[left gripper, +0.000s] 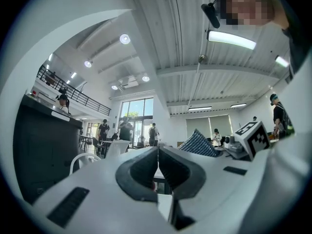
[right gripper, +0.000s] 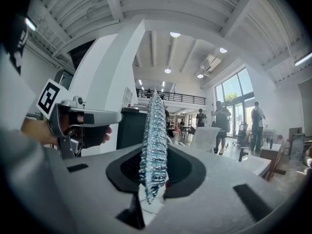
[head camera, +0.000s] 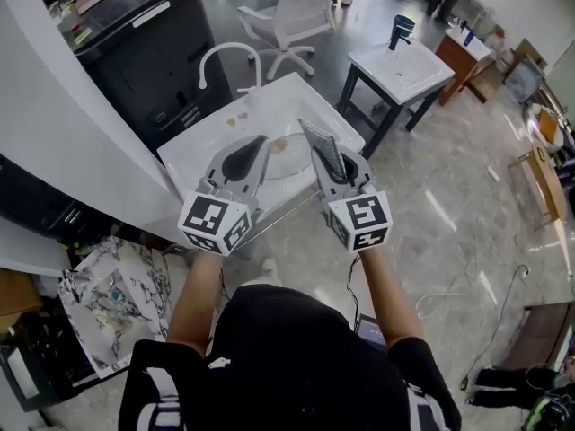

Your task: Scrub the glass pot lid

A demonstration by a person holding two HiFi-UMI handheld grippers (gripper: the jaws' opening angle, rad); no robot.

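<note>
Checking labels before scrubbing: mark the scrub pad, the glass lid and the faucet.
scrub pad [right gripper: 154, 130], right gripper view, mesh edge above the jaws.
glass lid [head camera: 289, 155], head view, its clear middle.
faucet [head camera: 229, 46], head view, top of its arch.

2 claws [head camera: 255, 147] [head camera: 345, 167] | 1 scrub pad [head camera: 320, 142] | 1 glass lid [head camera: 289, 149] | 2 sinks [head camera: 205, 144] [head camera: 424, 72] | 1 chair [head camera: 301, 9]

No readable words or numbers — just square markers on the left cube [head camera: 216, 224] and right cube [head camera: 359, 220].
</note>
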